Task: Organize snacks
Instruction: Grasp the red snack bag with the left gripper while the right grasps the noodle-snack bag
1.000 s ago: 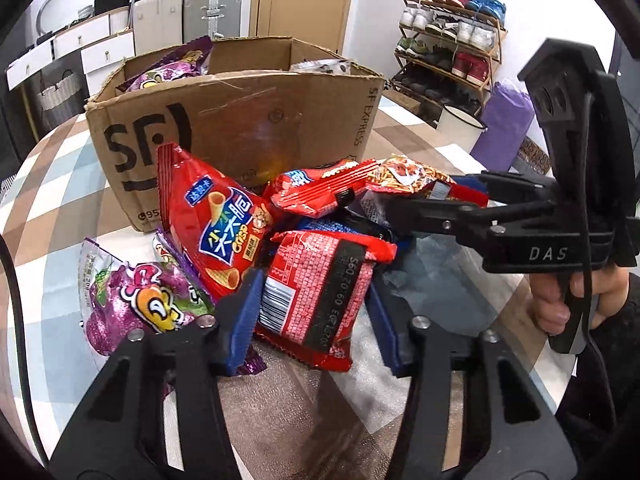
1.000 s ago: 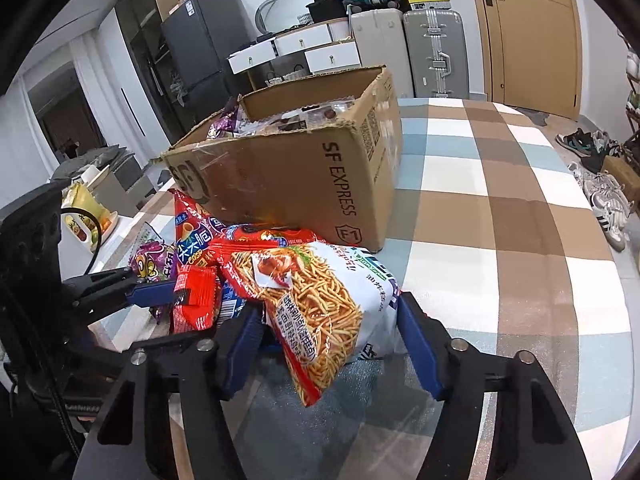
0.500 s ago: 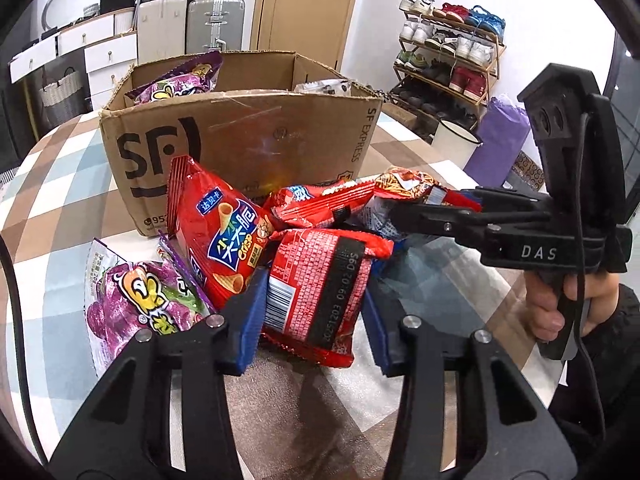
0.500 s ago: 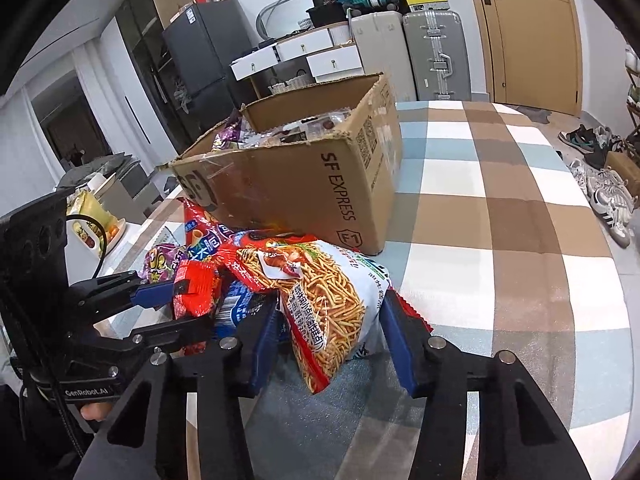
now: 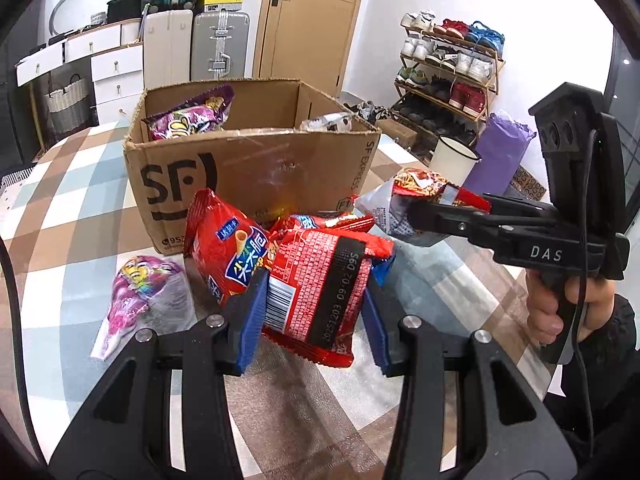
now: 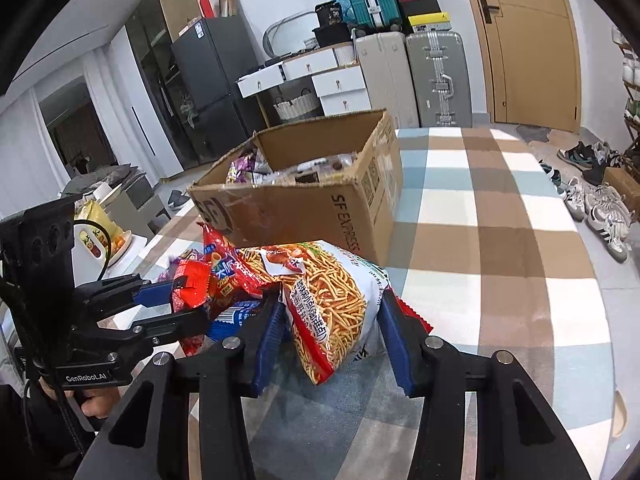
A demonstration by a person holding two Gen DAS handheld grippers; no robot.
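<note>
Each tool is pinching one packet for the cardboard box (image 5: pixel 256 168) ahead: left tool (image 5: pixel 314 308) clamping the red packet (image 5: pixel 320 280), right tool (image 6: pixel 332 332) clamping the noodle-snack bag (image 6: pixel 332 300), both lifting clear of the worktop (image 6: pixel 500 280).

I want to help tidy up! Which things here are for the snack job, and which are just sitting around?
For the job:
- cardboard box
- red packet in the left gripper
- noodle bag in the right gripper
- red crisp bag
- purple bag

Just sitting around:
- suitcases
- shoe rack
- white mug
- fridge
</note>
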